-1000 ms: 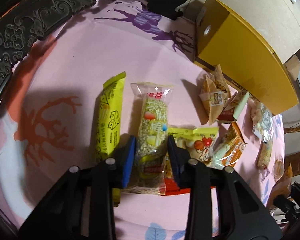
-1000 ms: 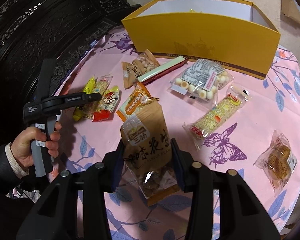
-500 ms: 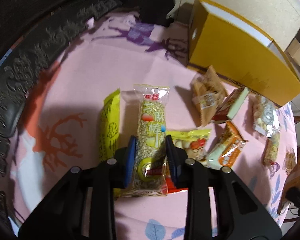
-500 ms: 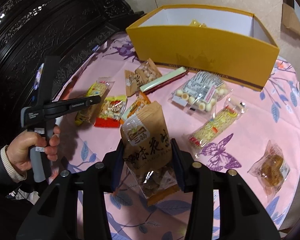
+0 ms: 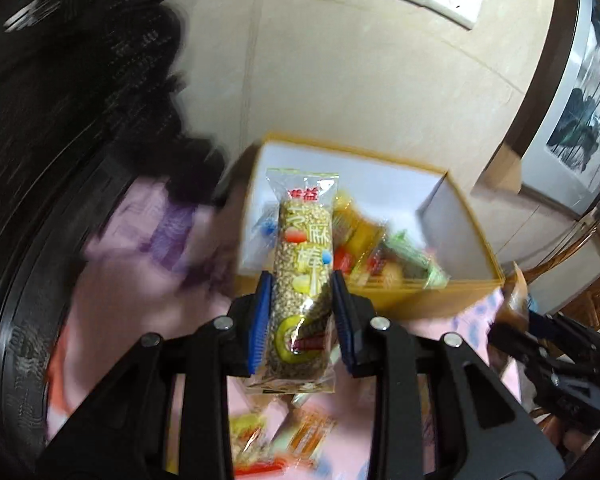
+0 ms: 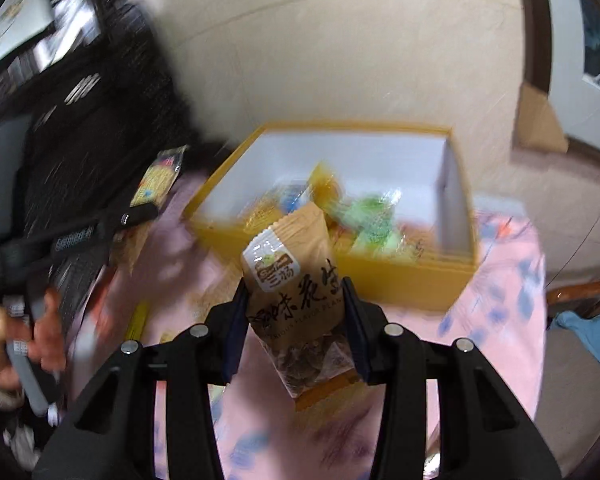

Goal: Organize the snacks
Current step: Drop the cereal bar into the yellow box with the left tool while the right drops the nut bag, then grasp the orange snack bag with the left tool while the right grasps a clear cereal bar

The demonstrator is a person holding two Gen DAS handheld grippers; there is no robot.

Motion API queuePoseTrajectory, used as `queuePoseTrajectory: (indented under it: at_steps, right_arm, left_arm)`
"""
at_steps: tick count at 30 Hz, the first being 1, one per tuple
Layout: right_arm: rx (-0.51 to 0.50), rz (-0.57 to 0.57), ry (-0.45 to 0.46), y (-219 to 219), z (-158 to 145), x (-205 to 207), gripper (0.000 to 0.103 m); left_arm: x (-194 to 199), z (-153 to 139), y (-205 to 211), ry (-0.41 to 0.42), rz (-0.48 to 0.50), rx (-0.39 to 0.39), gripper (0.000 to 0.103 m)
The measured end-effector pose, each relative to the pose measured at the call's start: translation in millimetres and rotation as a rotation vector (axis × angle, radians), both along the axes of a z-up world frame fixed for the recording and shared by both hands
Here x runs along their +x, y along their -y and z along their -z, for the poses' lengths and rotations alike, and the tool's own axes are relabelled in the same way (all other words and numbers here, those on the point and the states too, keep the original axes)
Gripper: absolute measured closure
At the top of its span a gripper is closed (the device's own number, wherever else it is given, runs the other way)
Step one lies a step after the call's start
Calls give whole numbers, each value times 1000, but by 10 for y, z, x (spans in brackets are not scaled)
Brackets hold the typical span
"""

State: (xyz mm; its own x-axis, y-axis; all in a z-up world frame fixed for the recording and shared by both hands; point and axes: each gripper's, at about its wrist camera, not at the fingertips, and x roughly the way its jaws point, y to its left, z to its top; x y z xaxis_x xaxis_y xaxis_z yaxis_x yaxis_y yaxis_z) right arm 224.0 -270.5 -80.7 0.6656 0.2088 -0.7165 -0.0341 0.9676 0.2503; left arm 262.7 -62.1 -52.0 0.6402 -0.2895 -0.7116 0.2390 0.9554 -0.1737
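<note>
1. My left gripper (image 5: pixel 300 316) has its fingers clamped on a clear-wrapped sesame bar (image 5: pixel 302 280), gripped low down so most of its length sticks out ahead, clear of the worktop.
2. Right gripper (image 6: pixel 294 326), same story: fingers squeezed on the sides of a tan snack pouch (image 6: pixel 296 292), held by its lower half so the top end leads.
3. Both packets point at the yellow box (image 6: pixel 400 276), open-topped with white inner walls, standing on the pink floral cloth (image 6: pixel 496 292) that covers the worktop.
4. Inside the box, a blurred heap of wrappers, yellow, red and green, fills the near half; the far side by the back wall looks bare, so I judge there's room to drop both.
5. The near wall is the edge to mind: each packet has to pass over that rim before I let go.
6. My other hand (image 6: pixel 20 332) and its tool sit off to the left in the right wrist view, apart from the pouch.
7. More loose packets (image 5: pixel 276 440) lie on the cloth below my left fingers.
</note>
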Motion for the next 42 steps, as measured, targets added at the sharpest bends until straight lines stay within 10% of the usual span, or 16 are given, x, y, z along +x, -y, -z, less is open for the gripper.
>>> queuePoseTrajectory:
  at_steps: [6, 9, 16, 24, 42]
  right_arm:
    - [-22, 94, -15, 397, 33, 836, 54]
    - [-88, 136, -94, 468, 212, 1106, 27]
    - [2, 147, -107, 509, 223, 489, 24]
    - [58, 252, -242, 231, 873, -611, 21]
    - [11, 246, -379, -226, 1508, -619, 22]
  left_arm:
    - [789, 91, 487, -33, 61, 39, 70]
    - [919, 172, 580, -54, 37, 77, 18]
    - [324, 65, 214, 36, 0, 46, 11]
    - [-616, 815, -145, -45, 2, 158, 11]
    - [-1112, 1372, -70, -96, 157, 240, 11]
